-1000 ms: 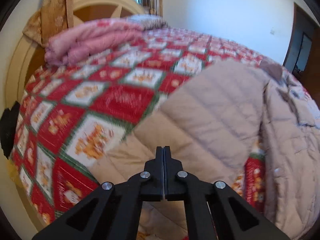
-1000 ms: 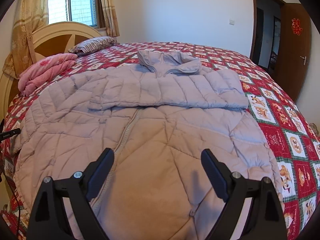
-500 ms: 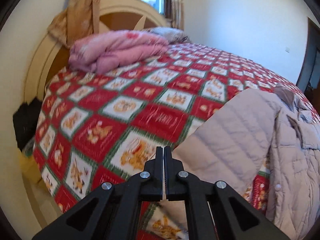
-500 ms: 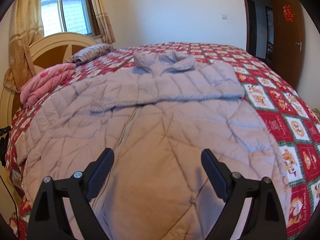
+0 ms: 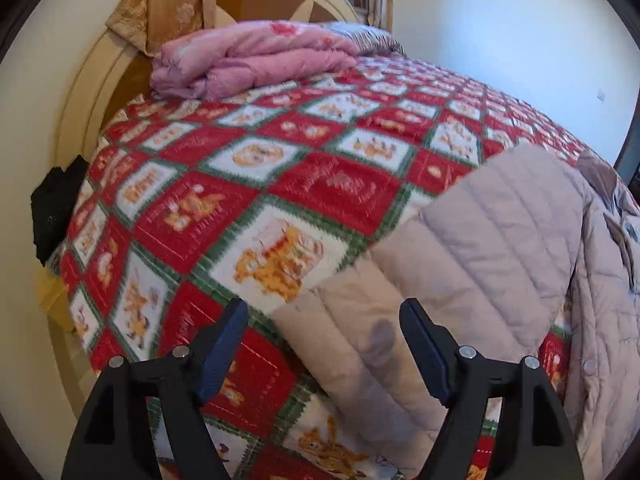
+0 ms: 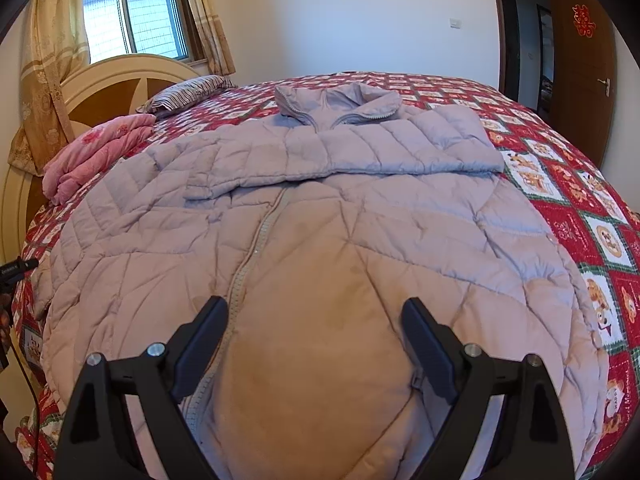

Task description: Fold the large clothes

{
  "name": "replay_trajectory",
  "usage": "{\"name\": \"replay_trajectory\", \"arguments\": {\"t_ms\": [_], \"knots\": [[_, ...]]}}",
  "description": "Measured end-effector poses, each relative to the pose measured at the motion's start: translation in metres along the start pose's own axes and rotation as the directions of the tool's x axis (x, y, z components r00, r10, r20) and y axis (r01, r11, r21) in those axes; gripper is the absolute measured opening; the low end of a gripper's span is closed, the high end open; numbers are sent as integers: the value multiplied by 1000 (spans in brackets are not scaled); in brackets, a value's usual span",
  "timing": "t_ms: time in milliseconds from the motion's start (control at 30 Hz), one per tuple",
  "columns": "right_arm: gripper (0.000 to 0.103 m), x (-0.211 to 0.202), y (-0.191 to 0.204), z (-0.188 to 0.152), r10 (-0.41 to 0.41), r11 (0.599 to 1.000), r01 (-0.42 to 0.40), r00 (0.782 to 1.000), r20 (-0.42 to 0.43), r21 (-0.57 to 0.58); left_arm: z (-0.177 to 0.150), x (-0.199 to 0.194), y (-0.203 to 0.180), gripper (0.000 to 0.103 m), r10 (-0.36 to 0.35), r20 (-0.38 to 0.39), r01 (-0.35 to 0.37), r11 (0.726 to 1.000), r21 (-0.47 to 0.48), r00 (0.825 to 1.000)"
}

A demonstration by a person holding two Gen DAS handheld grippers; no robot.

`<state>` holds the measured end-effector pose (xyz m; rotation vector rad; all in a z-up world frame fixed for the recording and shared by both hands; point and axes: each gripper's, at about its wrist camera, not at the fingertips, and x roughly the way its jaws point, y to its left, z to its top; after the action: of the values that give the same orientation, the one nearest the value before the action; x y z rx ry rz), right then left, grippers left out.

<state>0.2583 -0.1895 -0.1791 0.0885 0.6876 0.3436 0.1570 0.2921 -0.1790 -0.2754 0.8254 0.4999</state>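
A large pale lilac quilted coat [image 6: 320, 216] lies spread front-up on the bed, collar at the far end, one sleeve folded across its chest. My right gripper [image 6: 316, 332] is open and empty above the coat's lower front. In the left wrist view my left gripper [image 5: 324, 340] is open and empty, its fingers either side of the coat's left edge [image 5: 472, 264], which lies on the red checked bedspread [image 5: 304, 184].
A folded pink blanket [image 5: 256, 60] and a striped pillow [image 6: 188, 94] lie by the wooden headboard [image 6: 120, 84]. A black object [image 5: 52, 212] hangs at the bed's left side. A brown door [image 6: 580, 64] is at the far right.
My left gripper was shut and has opened, letting go of the coat's left edge. The left view has shifted towards the headboard side. The right gripper stays open over the coat.
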Motion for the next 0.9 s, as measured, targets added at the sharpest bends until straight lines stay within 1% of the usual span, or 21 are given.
{"name": "replay_trajectory", "arguments": {"t_ms": [100,133,167,200,233,300,367,500,567,600,700,733,767,833,900], "knots": [[91,0,0,-1,0,1000,0,1000,1,4,-11,7,-4,77,-61,-38,61,998,-10,997],[91,0,-1,-2,1,1000,-1,1000,0,5,-15,8,-7,63,-62,-45,62,998,2,997],[91,0,-1,-2,1,1000,-1,1000,-1,6,-17,9,-11,52,-51,-45,52,998,20,998],[91,0,-2,-2,2,1000,-2,1000,-1,7,-18,7,-13,28,-55,-38,57,998,35,998],[91,0,-3,-2,2,1000,-2,1000,-1,9,-18,4,-15,16,-79,-32,81,996,38,996],[91,0,-4,-3,4,1000,-4,1000,1,17,-15,-7,-21,11,-86,-13,87,994,63,996],[91,-1,-5,-3,5,1000,-5,1000,5,23,-9,-22,-25,11,-90,25,88,993,75,996],[91,-5,-9,-1,3,999,-3,1000,18,32,17,-64,-36,10,-145,128,132,986,103,981],[91,-9,-11,2,-4,1000,3,1000,28,29,35,-86,-48,10,-190,179,168,977,127,965],[91,-11,-13,3,-8,1000,7,999,34,27,46,-101,-58,10,-215,211,187,971,146,954],[91,-23,-24,12,-34,999,31,997,68,34,70,-130,-89,10,-284,269,234,951,201,920],[91,-27,-29,15,-41,998,38,996,77,41,80,-142,-107,10,-318,288,258,939,228,903],[91,-30,-34,17,-49,998,45,995,83,50,85,-148,-118,10,-340,295,274,930,245,893],[91,-35,-44,19,-63,996,58,994,92,61,95,-162,-150,10,-398,301,316,904,287,867],[91,-41,-57,20,-92,994,84,991,101,76,100,-173,-189,10,-451,302,347,874,341,840]]}}
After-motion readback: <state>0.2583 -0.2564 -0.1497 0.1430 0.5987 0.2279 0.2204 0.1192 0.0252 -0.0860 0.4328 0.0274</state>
